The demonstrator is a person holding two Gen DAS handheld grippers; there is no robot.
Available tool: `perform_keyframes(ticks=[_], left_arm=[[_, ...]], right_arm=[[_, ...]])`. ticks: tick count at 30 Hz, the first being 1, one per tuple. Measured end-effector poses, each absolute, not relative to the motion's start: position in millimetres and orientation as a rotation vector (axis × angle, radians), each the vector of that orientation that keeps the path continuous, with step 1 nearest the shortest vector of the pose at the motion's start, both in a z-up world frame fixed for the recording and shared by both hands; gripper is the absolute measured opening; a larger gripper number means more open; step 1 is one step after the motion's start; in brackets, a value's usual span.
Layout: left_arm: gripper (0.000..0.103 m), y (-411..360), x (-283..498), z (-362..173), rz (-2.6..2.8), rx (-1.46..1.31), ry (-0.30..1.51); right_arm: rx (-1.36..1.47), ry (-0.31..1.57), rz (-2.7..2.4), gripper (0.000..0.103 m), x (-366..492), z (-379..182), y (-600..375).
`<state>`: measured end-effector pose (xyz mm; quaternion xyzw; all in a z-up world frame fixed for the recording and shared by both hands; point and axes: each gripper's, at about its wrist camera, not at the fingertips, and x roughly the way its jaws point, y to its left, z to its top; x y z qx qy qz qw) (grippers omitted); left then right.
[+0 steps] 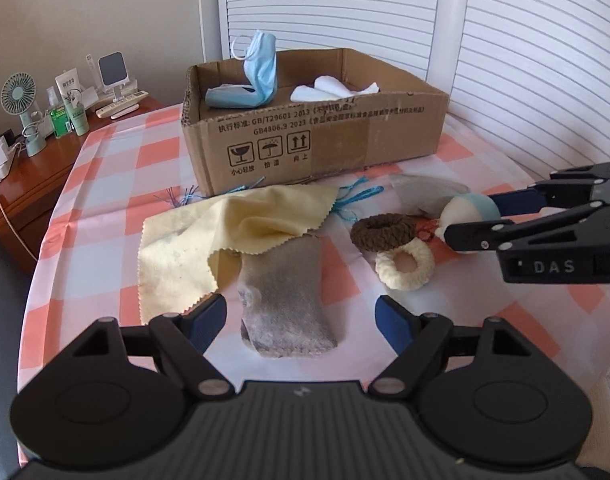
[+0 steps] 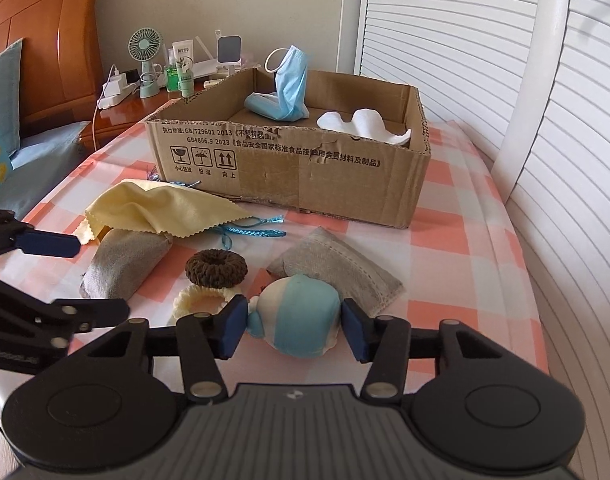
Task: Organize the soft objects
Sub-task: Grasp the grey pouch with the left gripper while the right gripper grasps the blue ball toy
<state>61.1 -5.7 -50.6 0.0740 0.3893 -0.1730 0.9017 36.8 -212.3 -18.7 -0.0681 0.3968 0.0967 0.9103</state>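
A cardboard box (image 1: 337,148) (image 2: 305,176) stands at the back of the checked table and holds a blue face mask (image 1: 257,76) (image 2: 289,84) and a white cloth (image 1: 333,88) (image 2: 365,124). In front lie a yellow cloth (image 1: 209,236) (image 2: 161,208), a grey sock (image 1: 285,296) (image 2: 121,264), a brown hair tie (image 1: 385,232) (image 2: 217,266), a cream hair tie (image 1: 405,264) (image 2: 197,300), a grey mask (image 2: 337,272) and blue cords (image 2: 253,228). My right gripper (image 2: 293,328) (image 1: 471,220) has its jaws around a blue-and-white plush toy (image 2: 297,316) (image 1: 465,210), pads touching its sides. My left gripper (image 1: 301,320) is open over the sock.
A wooden nightstand (image 1: 37,176) (image 2: 145,104) at the left carries a small fan (image 1: 19,100), bottles and chargers. A bed headboard (image 2: 45,40) stands far left. White slatted doors (image 1: 525,60) line the back and right. The table edge runs close on the right.
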Motion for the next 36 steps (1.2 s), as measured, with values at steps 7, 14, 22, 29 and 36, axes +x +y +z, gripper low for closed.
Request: perform_keyframes(ticks=[7,14,22,29,36], left_arm=[[0.074,-5.5,76.3,-66.9,-0.321,0.123,0.816],[0.060,-11.7,80.4,-65.2,-0.320,0.120,0.799],[0.035,-11.6,79.2,-62.5,-0.333,0.118,0.794],[0.026,-12.4,65.5,-52.7,-0.388,0.157,0.811],[0.026,-10.7,45.3,-32.5,-0.469,0.176,0.822]], right_arm=[[-0.143,0.829,0.222,0.058,34.8,-22.0,-214.0],[-0.141,0.840,0.223,0.066,39.8,-26.6,-213.4],[-0.152,0.848,0.200,0.059,42.1,-27.1,-212.8],[-0.154,0.823,0.204,0.058,32.8,-16.8,-215.8],[-0.189,0.803,0.220,0.058,20.7,-4.2,-218.2]])
